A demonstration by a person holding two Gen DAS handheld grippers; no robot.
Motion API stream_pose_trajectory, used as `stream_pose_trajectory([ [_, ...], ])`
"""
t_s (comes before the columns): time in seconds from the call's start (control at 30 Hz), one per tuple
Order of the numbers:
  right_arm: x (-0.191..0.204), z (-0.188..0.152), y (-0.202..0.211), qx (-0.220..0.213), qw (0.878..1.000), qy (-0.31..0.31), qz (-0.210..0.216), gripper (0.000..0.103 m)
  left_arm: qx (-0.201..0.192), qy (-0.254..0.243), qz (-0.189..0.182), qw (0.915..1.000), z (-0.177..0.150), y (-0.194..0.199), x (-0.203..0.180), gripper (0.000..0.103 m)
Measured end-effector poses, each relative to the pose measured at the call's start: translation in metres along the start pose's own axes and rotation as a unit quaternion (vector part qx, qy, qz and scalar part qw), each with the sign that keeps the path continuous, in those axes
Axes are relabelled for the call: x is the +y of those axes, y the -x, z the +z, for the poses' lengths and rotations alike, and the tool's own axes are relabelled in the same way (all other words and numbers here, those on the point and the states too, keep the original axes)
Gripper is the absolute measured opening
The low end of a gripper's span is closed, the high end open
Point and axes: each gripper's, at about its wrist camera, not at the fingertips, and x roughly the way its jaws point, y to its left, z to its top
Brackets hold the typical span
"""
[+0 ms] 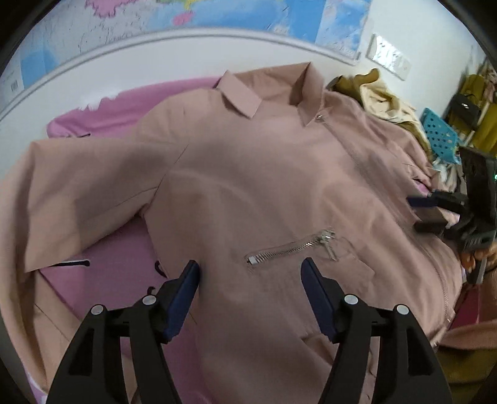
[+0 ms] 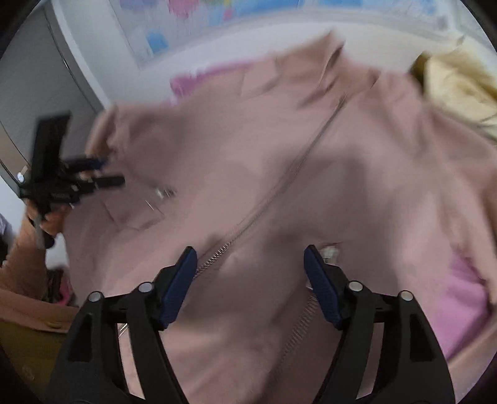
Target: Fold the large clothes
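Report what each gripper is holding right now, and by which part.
Nothing is held. The left gripper and the right gripper both stand open over the pink jacket, with no fabric pinched between their pads.

- Left wrist view: looks steeply down, close over the pink jacket (image 1: 248,186), facing its collar and the wall map (image 1: 217,12);
- Right wrist view: likewise close and steep, heavily blurred;
- Shared: jacket front; each view catches the opposite gripper.
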Motion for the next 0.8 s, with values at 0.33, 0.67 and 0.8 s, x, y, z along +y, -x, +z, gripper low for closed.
stream_pose_trajectory([
  [0.33, -0.031, 0.049, 0.021, -0.088, 0.995, -0.047, -0.029, 0.001, -0.033, 0.057, 0.009, 0.9978, 0.010, 0.014, 0.028, 0.064],
  [0.67, -0.065, 0.051, -0.010, -0.072, 0.993, -0.092, -0.033, 0.001, -0.022, 0.062, -0.066, 0.9956, -0.032, 0.035, 0.023, 0.071],
  [0.8, -0.067, 0.047, -0.004, -0.076, 0.992, -0.096, -0.035, 0.008, -0.039, 0.080, -0.129, 0.9876, -0.064, 0.048, 0.028, 0.078],
])
